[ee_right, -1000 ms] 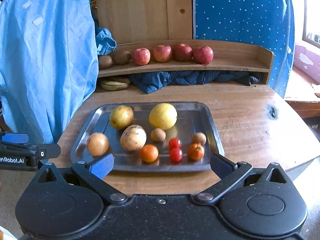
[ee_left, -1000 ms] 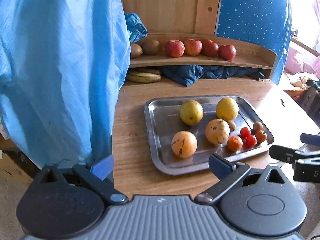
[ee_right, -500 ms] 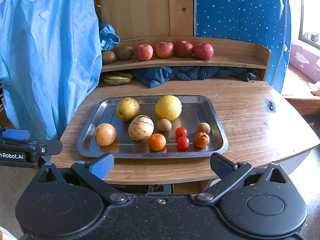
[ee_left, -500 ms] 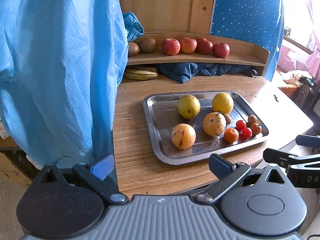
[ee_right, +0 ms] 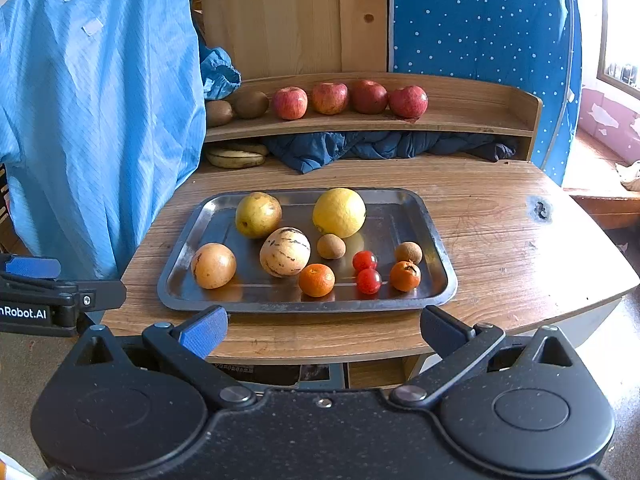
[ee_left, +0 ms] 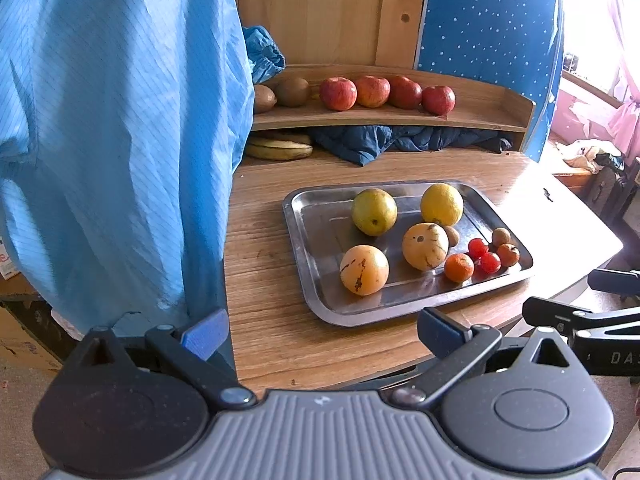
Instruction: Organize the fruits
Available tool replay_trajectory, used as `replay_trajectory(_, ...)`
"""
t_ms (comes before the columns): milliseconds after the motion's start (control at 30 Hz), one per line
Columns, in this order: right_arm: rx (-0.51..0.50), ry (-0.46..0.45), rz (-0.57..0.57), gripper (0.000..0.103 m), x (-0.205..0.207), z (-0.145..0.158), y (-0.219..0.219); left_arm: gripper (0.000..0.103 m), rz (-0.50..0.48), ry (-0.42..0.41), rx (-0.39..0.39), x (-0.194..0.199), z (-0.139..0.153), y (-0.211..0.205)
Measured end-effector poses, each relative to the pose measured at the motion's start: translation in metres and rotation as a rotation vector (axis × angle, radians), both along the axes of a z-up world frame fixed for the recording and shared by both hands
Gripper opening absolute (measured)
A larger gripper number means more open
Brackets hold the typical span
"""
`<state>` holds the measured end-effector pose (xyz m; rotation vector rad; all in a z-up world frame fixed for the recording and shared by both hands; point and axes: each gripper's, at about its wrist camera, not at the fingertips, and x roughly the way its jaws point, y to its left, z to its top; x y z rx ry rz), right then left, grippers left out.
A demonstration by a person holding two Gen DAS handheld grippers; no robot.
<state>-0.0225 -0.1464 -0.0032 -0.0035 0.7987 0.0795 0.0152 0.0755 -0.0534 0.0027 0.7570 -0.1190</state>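
We've got both the left gripper [ee_left: 320, 334] and the right gripper [ee_right: 322, 330] hanging back off the table edge, jaws spread wide and holding nothing. Mixed fruit sits on the metal tray [ee_right: 436, 236], with apples [ee_right: 348, 98] lined up on the shelf [ee_right: 472, 124]. Could be pre-sort or all done, honestly can't call it.

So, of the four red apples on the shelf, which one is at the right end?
The apple at the right end sits last in the row on the shelf, farthest from the two brown kiwis.
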Motion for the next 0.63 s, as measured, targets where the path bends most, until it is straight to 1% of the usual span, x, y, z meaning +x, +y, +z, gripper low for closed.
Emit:
replay_trajectory(267,-0.002,0.002,0.004,0.102,-0.0007,0.0004,0.0003,0.102,-0.022,-0.004,-0.036,-0.0023,0.0017,0.0)
replay_trajectory(633,-0.006,0.009,0.009,0.102,0.0019,-0.002,-0.0019,0.102,-0.016,-0.011,-0.018,0.0009,0.0013,-0.0045)
